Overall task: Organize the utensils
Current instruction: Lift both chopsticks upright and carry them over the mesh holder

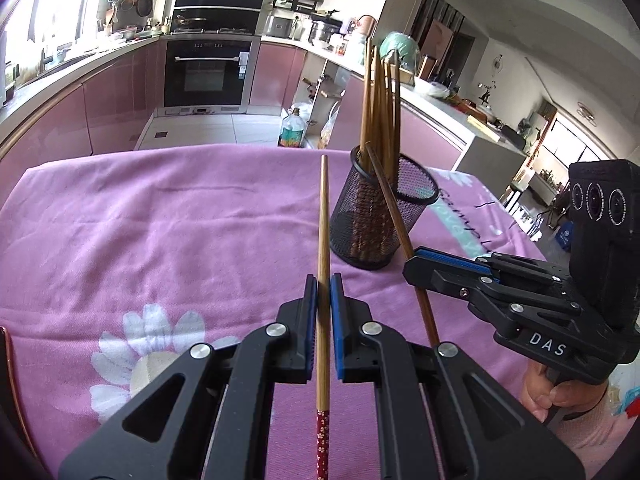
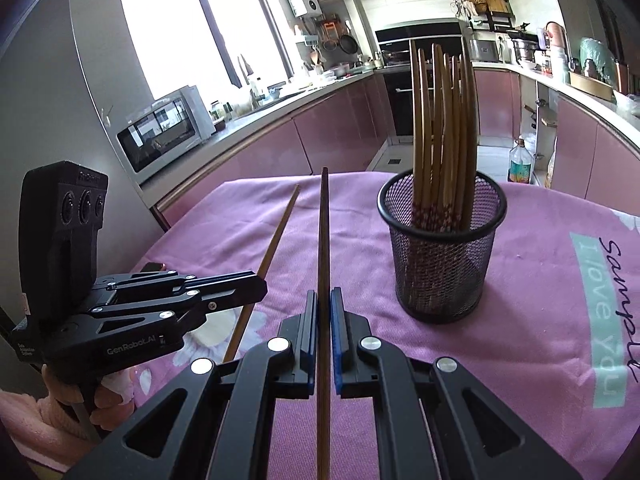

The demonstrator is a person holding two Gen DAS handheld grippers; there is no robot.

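Left tool (image 1: 323, 280) pinching chopstick (image 1: 323, 240), right tool (image 2: 324, 294) pinching darker chopstick (image 2: 323, 240), handle ends cropped

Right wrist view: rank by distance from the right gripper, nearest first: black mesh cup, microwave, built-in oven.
1. Black mesh cup, holding wooden chopsticks, just ahead and right of the right gripper, on the pink cloth.
2. White microwave, on the left counter, beyond the table.
3. Black built-in oven, against the far kitchen wall.

Pink tablecloth (image 1: 160, 216) with white daisy print and a mint band of black script, black mesh holder (image 2: 442, 256), tan chopsticks (image 2: 444, 128) with red flowered ends, black grippers with blue pads (image 1: 337, 312), glossy pink cabinets (image 1: 120, 96).
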